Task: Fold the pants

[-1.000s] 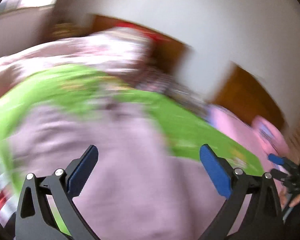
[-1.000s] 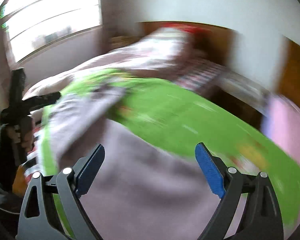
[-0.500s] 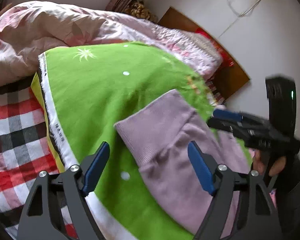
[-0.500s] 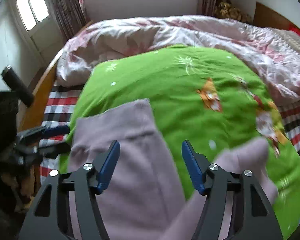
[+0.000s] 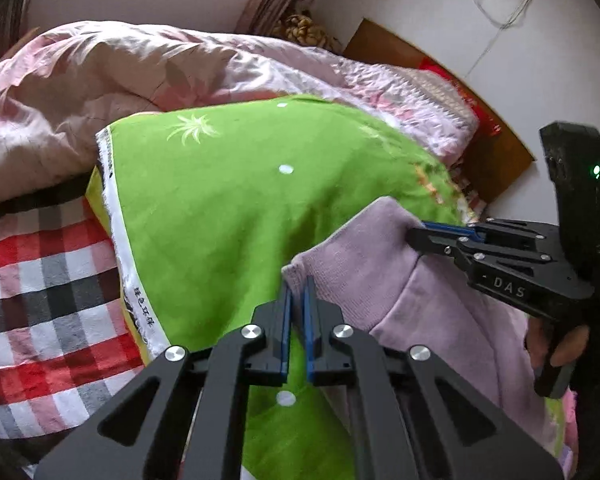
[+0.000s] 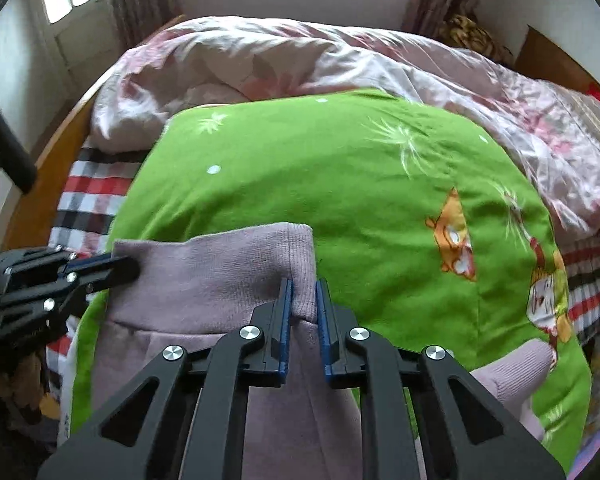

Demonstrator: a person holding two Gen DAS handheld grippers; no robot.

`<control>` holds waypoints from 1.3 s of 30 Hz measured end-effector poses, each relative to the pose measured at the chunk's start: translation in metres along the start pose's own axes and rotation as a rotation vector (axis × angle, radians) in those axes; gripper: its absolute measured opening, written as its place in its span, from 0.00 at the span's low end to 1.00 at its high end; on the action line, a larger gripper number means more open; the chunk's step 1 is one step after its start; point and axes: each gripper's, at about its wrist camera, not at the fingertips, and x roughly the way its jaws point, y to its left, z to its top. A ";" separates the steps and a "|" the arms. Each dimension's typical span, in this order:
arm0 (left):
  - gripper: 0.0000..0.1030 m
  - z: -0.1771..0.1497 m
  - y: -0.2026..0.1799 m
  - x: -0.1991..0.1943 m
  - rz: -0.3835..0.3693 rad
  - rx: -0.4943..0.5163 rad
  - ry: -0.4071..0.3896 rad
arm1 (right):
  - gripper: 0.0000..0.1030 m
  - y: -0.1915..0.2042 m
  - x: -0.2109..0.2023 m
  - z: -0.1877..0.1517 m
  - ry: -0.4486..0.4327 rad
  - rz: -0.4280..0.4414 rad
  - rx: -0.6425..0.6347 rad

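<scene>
A green blanket (image 5: 228, 216) with palm-leaf prints and white dots spreads ahead of both grippers, lying on a bed over a red, black and white checked sheet (image 5: 40, 280) that shows to the left of the left gripper (image 5: 297, 292). Beyond the blanket, further ahead, a pink flowered duvet (image 5: 100, 80) is heaped along the far side of the bed, with curtains and a window wall behind it. A wooden headboard (image 5: 440, 92) stands ahead and to the right of the left gripper. In the right wrist view the blanket carries cartoon animal prints (image 6: 456, 240) to the right of the right gripper (image 6: 302, 300).

The lilac pants (image 6: 220, 280) lie on the green blanket just ahead of and beneath both grippers, waistband furthest forward. The left gripper is closed onto the waistband's left corner, cloth pinched between its blue pads. The right gripper is clamped on the waistband's right corner, a fold of ribbed fabric standing between its pads. One ribbed leg cuff (image 6: 516, 368) lies to the right of the right gripper, near its base. Nothing lies between the grippers and the waistband.
</scene>
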 end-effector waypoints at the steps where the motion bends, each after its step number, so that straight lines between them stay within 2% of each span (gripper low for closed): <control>1: 0.10 -0.001 -0.001 0.003 0.017 -0.003 0.013 | 0.21 -0.003 0.000 -0.001 -0.003 -0.002 0.018; 2: 0.13 -0.003 -0.001 0.005 0.041 -0.004 0.023 | 0.25 -0.008 -0.002 -0.001 0.001 0.026 0.043; 3: 0.24 -0.003 0.000 0.002 0.059 -0.011 0.013 | 0.36 -0.015 -0.008 -0.003 0.009 0.061 0.071; 4: 0.51 -0.003 0.000 -0.008 0.115 -0.020 -0.014 | 0.53 -0.028 -0.027 -0.009 -0.015 0.094 0.120; 6: 0.88 -0.003 0.000 -0.030 0.175 -0.023 -0.091 | 0.74 -0.053 -0.067 -0.027 -0.106 0.084 0.183; 8: 0.88 -0.004 -0.005 -0.056 0.122 0.006 -0.161 | 0.75 -0.086 -0.107 -0.060 -0.172 0.051 0.273; 9: 0.88 -0.005 -0.010 -0.064 0.087 0.031 -0.165 | 0.75 -0.099 -0.117 -0.073 -0.183 0.043 0.312; 10: 0.89 -0.008 -0.017 -0.070 0.042 0.056 -0.162 | 0.75 -0.121 -0.132 -0.100 -0.195 0.020 0.393; 11: 0.91 -0.012 -0.028 -0.074 -0.037 0.089 -0.141 | 0.75 -0.140 -0.141 -0.125 -0.199 0.009 0.468; 13: 0.93 -0.023 -0.052 -0.070 -0.159 0.166 -0.071 | 0.65 -0.169 -0.146 -0.172 -0.202 0.041 0.634; 15: 0.94 -0.036 -0.077 -0.060 -0.212 0.238 -0.019 | 0.59 -0.186 -0.138 -0.215 -0.184 0.118 0.784; 18: 0.94 -0.051 -0.097 -0.033 -0.169 0.291 0.083 | 0.58 -0.185 -0.122 -0.239 -0.191 0.233 0.874; 21: 0.93 -0.061 -0.098 -0.001 -0.118 0.289 0.191 | 0.55 -0.175 -0.102 -0.234 -0.176 0.304 0.897; 23: 0.95 -0.059 -0.097 0.001 -0.141 0.287 0.204 | 0.45 -0.171 -0.092 -0.228 -0.166 0.318 0.896; 24: 0.97 -0.057 -0.095 0.003 -0.158 0.276 0.214 | 0.30 -0.169 -0.087 -0.224 -0.168 0.303 0.899; 25: 0.97 -0.055 -0.093 0.004 -0.163 0.269 0.219 | 0.10 -0.169 -0.086 -0.221 -0.169 0.288 0.907; 27: 0.96 -0.052 -0.088 -0.006 -0.146 0.253 0.198 | 0.10 -0.162 -0.092 -0.213 -0.193 0.231 0.908; 30: 0.97 -0.046 -0.066 -0.038 -0.140 0.190 0.096 | 0.10 -0.118 -0.129 -0.171 -0.242 0.050 0.672; 31: 0.97 -0.043 -0.052 -0.049 -0.151 0.135 0.048 | 0.10 -0.092 -0.144 -0.149 -0.270 0.018 0.570; 33: 0.97 -0.039 -0.032 -0.060 -0.159 0.061 0.002 | 0.10 -0.058 -0.156 -0.118 -0.287 -0.010 0.446; 34: 0.97 -0.038 -0.021 -0.064 -0.149 0.024 -0.015 | 0.10 -0.035 -0.160 -0.101 -0.293 -0.016 0.374; 36: 0.97 -0.038 0.000 -0.068 -0.117 -0.040 -0.038 | 0.10 0.001 -0.152 -0.075 -0.270 0.029 0.277; 38: 0.96 -0.038 0.013 -0.071 -0.095 -0.084 -0.031 | 0.13 0.042 -0.124 -0.055 -0.197 0.070 0.192; 39: 0.96 -0.037 0.022 -0.072 -0.090 -0.097 -0.030 | 0.18 0.054 -0.111 -0.050 -0.163 0.090 0.165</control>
